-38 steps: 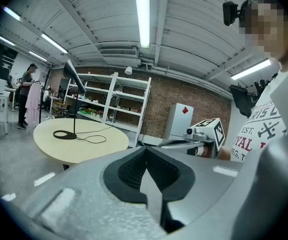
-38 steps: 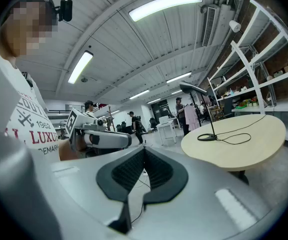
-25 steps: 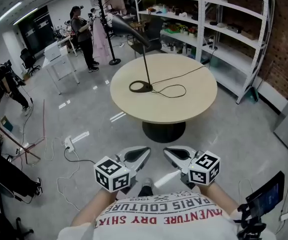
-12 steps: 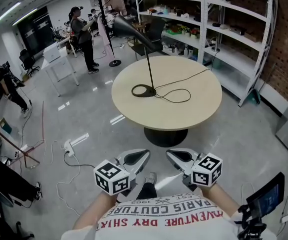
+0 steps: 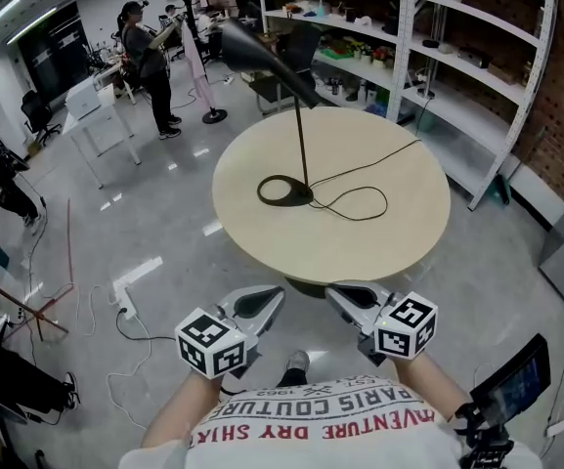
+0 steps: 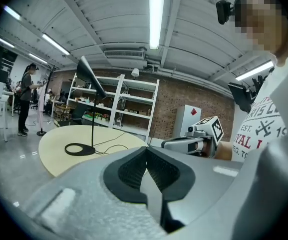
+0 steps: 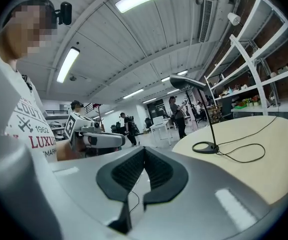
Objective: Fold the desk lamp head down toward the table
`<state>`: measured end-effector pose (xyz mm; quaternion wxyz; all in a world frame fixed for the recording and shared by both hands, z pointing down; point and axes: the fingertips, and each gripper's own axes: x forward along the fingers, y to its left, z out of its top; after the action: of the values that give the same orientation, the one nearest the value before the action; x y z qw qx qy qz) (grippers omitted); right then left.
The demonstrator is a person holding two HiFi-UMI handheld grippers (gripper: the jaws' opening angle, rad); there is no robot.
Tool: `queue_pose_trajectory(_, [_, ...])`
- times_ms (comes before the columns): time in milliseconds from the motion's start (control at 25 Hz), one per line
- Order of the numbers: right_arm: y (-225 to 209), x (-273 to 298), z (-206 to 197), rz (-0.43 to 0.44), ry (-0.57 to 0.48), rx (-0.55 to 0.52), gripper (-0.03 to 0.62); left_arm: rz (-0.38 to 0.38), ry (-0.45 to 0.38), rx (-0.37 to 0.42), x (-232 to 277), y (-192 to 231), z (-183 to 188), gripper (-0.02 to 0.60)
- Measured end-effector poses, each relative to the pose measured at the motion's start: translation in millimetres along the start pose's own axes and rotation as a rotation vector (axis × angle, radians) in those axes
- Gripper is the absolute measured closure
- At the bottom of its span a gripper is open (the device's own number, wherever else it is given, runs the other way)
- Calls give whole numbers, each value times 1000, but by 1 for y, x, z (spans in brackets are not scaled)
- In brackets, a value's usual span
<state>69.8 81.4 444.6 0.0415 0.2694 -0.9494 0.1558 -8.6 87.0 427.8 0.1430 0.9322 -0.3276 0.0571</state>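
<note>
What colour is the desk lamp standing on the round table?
The desk lamp is black throughout, clearest in the head view against the pale table.

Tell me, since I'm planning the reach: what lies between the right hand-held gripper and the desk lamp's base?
Head view: only bare tabletop before the lamp base; its black cord loops right of that line.

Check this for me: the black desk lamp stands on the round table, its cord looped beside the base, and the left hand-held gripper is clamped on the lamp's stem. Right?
Not quite. The left hand-held gripper is shut on nothing; the head view shows it short of the round table, apart from the black desk lamp. The lamp does stand there, its cord looped beside the base.
</note>
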Motion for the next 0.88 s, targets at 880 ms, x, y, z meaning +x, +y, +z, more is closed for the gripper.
queue_pose_trajectory(880, [-138, 155, 70, -153, 44, -119, 554, -52, -51, -11, 58, 212, 79, 580])
